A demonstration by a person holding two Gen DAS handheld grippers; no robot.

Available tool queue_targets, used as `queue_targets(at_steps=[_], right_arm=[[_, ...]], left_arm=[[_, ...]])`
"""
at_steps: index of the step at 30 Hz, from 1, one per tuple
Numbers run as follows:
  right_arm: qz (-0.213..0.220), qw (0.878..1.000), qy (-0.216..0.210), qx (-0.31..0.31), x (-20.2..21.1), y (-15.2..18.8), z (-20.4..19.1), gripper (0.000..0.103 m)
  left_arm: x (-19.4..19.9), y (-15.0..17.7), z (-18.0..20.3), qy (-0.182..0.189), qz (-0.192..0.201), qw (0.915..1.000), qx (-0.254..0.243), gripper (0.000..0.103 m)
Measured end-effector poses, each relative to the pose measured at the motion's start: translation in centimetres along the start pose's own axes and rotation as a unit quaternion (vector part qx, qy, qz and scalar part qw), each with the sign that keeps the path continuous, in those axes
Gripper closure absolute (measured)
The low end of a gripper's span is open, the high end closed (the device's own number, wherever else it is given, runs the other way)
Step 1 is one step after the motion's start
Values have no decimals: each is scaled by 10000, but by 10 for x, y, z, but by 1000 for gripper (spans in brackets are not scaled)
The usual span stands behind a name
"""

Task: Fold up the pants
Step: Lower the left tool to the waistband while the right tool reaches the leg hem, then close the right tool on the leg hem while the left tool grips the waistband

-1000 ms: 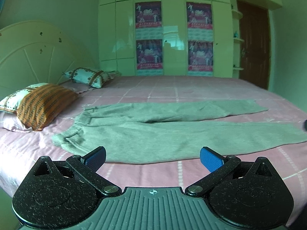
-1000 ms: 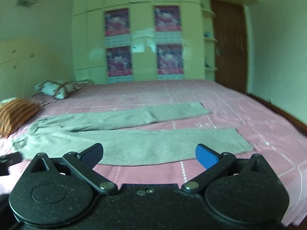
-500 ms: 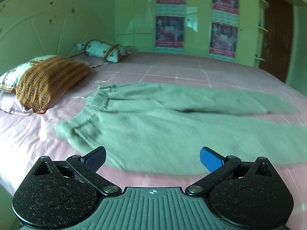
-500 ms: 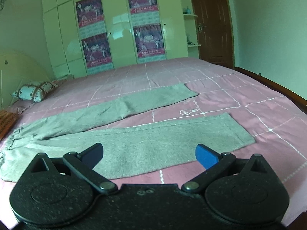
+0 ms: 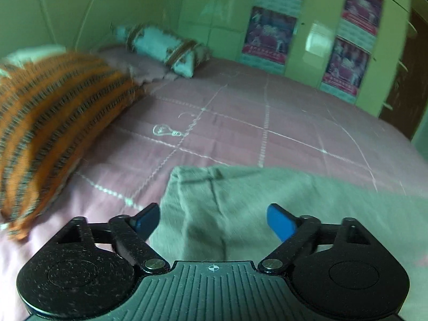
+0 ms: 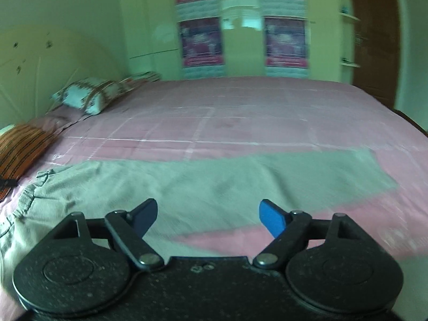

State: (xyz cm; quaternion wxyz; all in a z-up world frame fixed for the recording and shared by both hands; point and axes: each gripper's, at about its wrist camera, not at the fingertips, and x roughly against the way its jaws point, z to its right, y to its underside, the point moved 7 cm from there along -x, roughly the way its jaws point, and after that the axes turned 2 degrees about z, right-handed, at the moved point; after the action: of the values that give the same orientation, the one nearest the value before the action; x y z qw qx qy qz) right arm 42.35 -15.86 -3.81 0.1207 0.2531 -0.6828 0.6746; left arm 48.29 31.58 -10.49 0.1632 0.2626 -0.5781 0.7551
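The left gripper is spread wide with nothing between its 2 blue fingers, low over the waist end of the grey pants. The right gripper is likewise spread and empty above a trouser leg. The pants lie flat on the pink checked bedspread; motion blur smears their edges, and both gripper bodies hide the near hem. An orange striped pillow sits left, blurred and cut off.
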Motion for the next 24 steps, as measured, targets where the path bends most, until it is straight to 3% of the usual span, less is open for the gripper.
queue_targets(at_steps=[3, 7, 11, 14, 16, 21, 24], right_arm=[[-220, 9991, -178, 304, -52, -13, -23, 42], [-414, 9963, -259, 711, -109, -28, -36, 45], [-484, 9950, -380, 785, -153, -39, -37, 49], [-599, 9929, -406, 939, -178, -38, -36, 54], [-717, 9908, -394, 1080, -193, -35, -34, 55], [-1025, 9772, -569, 1772, -220, -22, -40, 56], [-1120, 9692, -615, 2105, -232, -21, -38, 55]], left_arm=[[-45, -6, -9, 63, -227, 9996, 145, 18], [-90, -11, -11, 175, -487, 9981, 346, 25], [-116, -15, -15, 240, -482, 9964, 655, 29], [-130, -17, -17, 216, -572, 9952, 769, 37], [-133, -17, -19, 177, -628, 9952, 732, 50], [-141, -19, -20, 342, -782, 9951, 497, 49], [-146, -21, -19, 307, -848, 9948, 464, 41]])
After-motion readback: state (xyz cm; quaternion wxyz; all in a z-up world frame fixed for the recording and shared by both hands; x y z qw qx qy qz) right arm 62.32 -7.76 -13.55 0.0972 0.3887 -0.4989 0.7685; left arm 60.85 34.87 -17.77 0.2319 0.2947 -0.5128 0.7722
